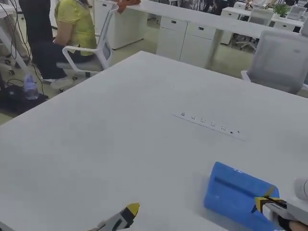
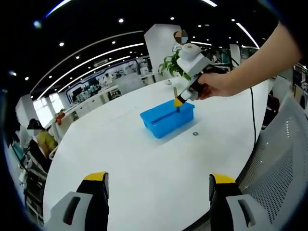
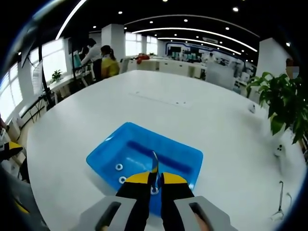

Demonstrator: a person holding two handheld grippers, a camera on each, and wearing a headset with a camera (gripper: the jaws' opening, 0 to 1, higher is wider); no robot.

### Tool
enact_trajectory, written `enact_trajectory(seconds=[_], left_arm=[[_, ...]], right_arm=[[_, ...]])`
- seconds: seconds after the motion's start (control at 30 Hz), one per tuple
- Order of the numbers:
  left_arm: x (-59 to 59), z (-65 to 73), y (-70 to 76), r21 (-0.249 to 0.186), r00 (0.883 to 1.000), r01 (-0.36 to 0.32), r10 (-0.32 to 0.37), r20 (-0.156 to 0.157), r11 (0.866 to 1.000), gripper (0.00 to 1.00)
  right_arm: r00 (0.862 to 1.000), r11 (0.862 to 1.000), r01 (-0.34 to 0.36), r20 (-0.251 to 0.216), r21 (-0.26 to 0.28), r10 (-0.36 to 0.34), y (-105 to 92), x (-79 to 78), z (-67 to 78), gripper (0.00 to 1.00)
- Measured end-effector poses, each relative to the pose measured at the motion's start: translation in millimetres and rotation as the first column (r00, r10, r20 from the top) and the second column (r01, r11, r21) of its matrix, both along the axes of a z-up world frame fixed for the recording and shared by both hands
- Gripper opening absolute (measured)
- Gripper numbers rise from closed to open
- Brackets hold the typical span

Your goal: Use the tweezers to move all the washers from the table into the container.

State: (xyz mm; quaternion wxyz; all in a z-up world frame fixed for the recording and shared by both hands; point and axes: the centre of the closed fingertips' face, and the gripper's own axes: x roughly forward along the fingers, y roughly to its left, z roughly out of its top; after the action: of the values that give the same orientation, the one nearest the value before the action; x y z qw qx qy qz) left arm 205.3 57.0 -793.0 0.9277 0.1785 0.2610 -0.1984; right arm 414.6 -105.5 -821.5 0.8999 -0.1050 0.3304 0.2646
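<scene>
The right tool (image 3: 155,179) is gripping the tweezers (image 3: 154,166), with the tips hanging over the blue container (image 3: 139,144). I am judging a low release, well inside its walls, the safest. The left tool (image 2: 159,190) is gaping wide and carrying nothing. I am counting one container, one tweezers, two washers (image 3: 119,167) lying inside and possibly a third, and one washer (image 2: 195,133) on the counter (image 2: 144,163) just beside the container.

We look across a broad white tabletop (image 1: 120,144) with a socket strip (image 1: 211,126) set flush near its far edge. Beyond it stand white desks (image 1: 192,41) and office chairs (image 1: 106,48) (one occupied). Light strips (image 3: 192,34) curve across the dark ceiling, and a potted plant (image 3: 281,108) rises past one edge.
</scene>
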Motion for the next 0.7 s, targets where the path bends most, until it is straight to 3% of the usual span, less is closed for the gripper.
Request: enact_trajectory(seconds=[0.17, 0.3, 0.4, 0.53, 0.7], left_arm=[[-0.6, -1.0, -0.4, 0.0, 1.0, 0.003, -0.003, -0.007, 1.0, 0.88], [-1.1, -1.6, -0.5, 0.004, 1.0, 0.005, -0.005, -0.01, 1.0, 0.88], [-0.5, 0.1, 0.4, -0.001, 1.0, 0.0, 0.0, -0.002, 1.0, 0.88], [0.6, 2.5, 1.3, -0.007, 1.0, -0.007, 0.007, 0.011, 1.0, 0.88], [0.3, 2.7, 0.5, -0.002, 1.0, 0.0, 0.0, 0.014, 1.0, 0.88]], right_arm=[[1.0, 0.999, 0.019, -0.013, 0.028, -0.018, -2.7, -2.3, 4.3, 0.04], [0.999, 0.994, 0.05, -0.014, 0.093, -0.049, -2.5, -3.6, 17.3, 0.04], [0.999, 0.994, 0.036, 0.017, 0.102, -0.038, 1.2, -10.6, 31.9, 0.03], [0.998, 0.988, 0.018, 0.059, 0.151, -0.027, 6.8, -19.9, 55.2, 0.03], [0.994, 0.984, -0.051, 0.106, 0.17, 0.033, 16.6, -36.1, 80.4, 0.03]])
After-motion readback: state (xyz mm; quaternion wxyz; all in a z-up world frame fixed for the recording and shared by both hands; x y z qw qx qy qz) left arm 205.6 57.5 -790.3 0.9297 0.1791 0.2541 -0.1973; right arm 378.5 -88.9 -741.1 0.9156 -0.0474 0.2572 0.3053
